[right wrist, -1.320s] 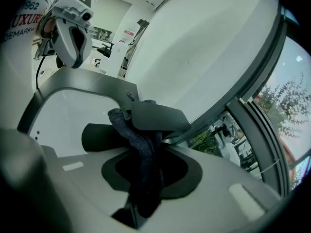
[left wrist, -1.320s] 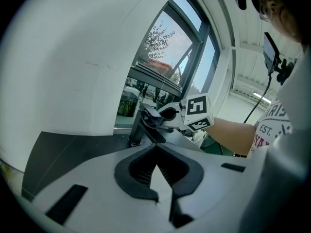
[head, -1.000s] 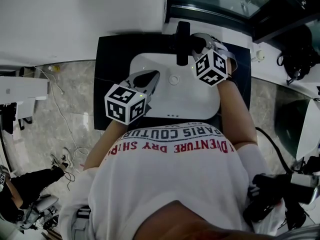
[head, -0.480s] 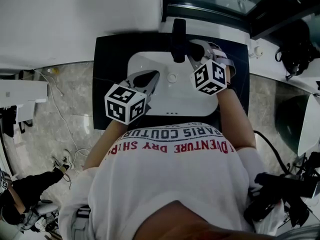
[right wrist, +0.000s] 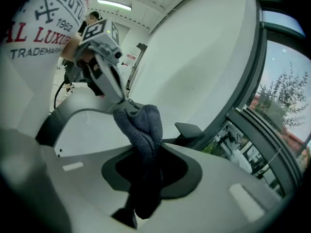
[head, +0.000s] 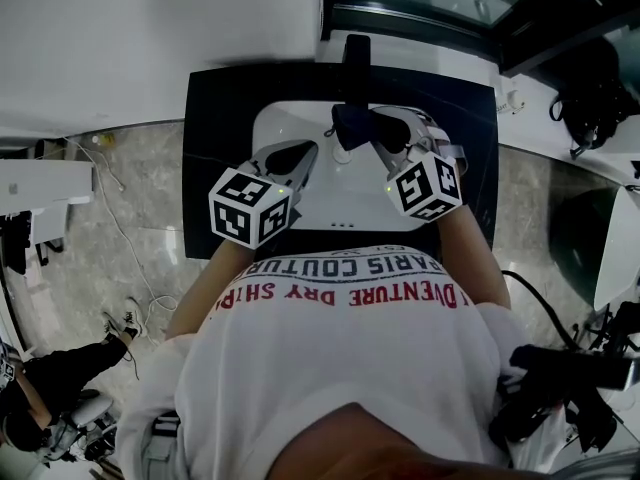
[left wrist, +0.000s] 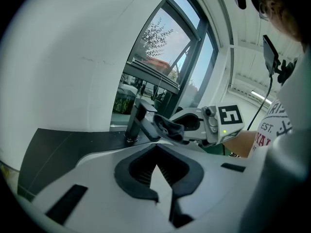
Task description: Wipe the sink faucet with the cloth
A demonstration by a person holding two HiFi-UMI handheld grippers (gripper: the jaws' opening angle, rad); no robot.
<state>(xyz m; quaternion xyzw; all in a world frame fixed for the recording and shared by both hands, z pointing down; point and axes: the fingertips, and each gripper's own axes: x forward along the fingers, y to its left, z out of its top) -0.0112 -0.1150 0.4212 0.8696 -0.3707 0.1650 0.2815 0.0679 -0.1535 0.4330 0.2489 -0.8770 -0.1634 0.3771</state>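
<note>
A black faucet point(head: 356, 63) stands at the far rim of the white sink point(head: 290, 123), its spout reaching over the basin. My right gripper point(head: 372, 128) is shut on a dark grey cloth point(head: 350, 123), which rests against the spout's end. In the right gripper view the cloth point(right wrist: 142, 125) bunches up out of the jaws of my right gripper point(right wrist: 144, 154), with the faucet point(right wrist: 190, 130) just behind it. My left gripper point(head: 312, 150) hovers over the basin's left side, shut and holding nothing. The left gripper view shows the faucet point(left wrist: 136, 120), the cloth point(left wrist: 167, 125) and the left gripper point(left wrist: 158, 149).
The sink sits in a black counter point(head: 215, 148). A white wall point(head: 150, 28) runs left of it and a window frame point(head: 430, 18) behind the faucet. The drain point(head: 340, 156) lies mid-basin. Cables and dark gear point(head: 590, 108) lie at right.
My right gripper has drawn back toward me with the cloth, from beside the faucet's body down to the spout's end. The left gripper has stayed put.
</note>
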